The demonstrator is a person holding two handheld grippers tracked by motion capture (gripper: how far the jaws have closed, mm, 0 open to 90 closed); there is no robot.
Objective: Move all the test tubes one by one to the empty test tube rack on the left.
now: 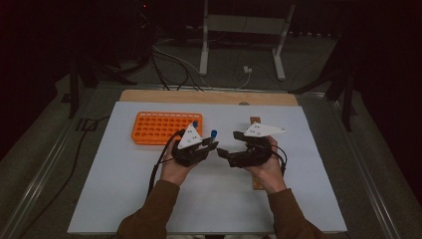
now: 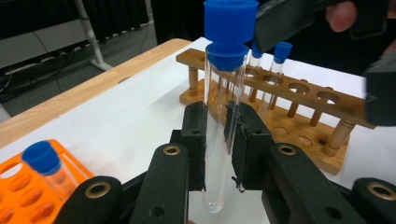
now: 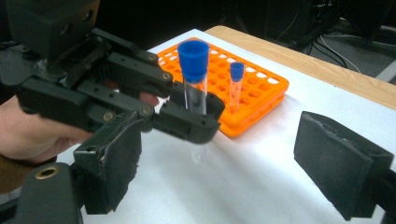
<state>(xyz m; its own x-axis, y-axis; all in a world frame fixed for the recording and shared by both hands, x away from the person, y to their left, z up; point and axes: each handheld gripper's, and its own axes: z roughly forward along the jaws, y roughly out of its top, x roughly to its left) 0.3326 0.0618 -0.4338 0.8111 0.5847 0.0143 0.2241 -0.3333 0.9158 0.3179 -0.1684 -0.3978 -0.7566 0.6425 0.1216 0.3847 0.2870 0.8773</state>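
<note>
Clear glass tube (image 2: pixel 223 130), blue cap, upright in left hand-held gripper (image 2: pixel 218 144); right hand-held gripper (image 3: pixel 233 163) wide, empty.

A white mat (image 1: pixel 149 199) covers most of a wooden tabletop (image 1: pixel 209 96). An orange rack (image 1: pixel 154 128) full of round holes sits toward the far left, with one blue-capped tube (image 3: pixel 236 88) standing in it. A wooden rack (image 2: pixel 299 116) holds two more capped tubes (image 2: pixel 279 63). Beyond, cables (image 1: pixel 169 64) trail across a dark floor.
</note>
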